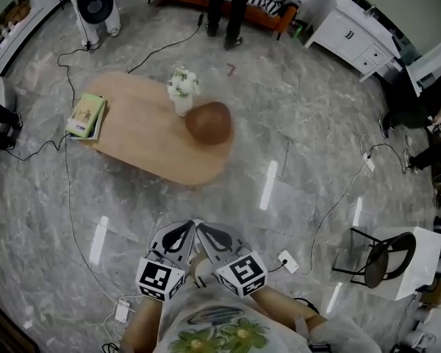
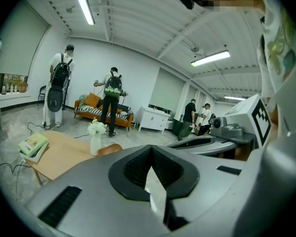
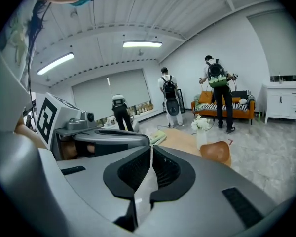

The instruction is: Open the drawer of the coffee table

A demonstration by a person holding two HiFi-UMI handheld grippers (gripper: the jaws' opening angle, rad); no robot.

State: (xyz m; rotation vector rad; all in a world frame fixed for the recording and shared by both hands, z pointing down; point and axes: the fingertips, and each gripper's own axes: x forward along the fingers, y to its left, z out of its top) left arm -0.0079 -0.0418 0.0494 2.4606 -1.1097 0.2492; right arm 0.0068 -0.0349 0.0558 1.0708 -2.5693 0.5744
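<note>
— Head view: the left tongs [image 1: 182, 230] and right tongs [image 1: 212, 232] are both closed and empty, side by side.
— The coffee table [image 1: 169, 157] stands well ahead, and no drawer shows. It's probably light and rigid: grip its pull under the tabletop [image 1: 132, 127].

Grey marble floor [image 1: 309, 123] w/ orange sofa [image 3: 244, 114], white cabinet [image 1: 349, 31]; strip lights [image 2: 84, 4] overhead.

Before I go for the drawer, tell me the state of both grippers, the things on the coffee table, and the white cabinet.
Left gripper: shut, empty.
Right gripper: shut, empty.
Vase: upright on the coffee table.
Books: closed, stacked at the table's end.
Drawer: not visible, cannot tell.
White cabinet: fronts shut.
</note>
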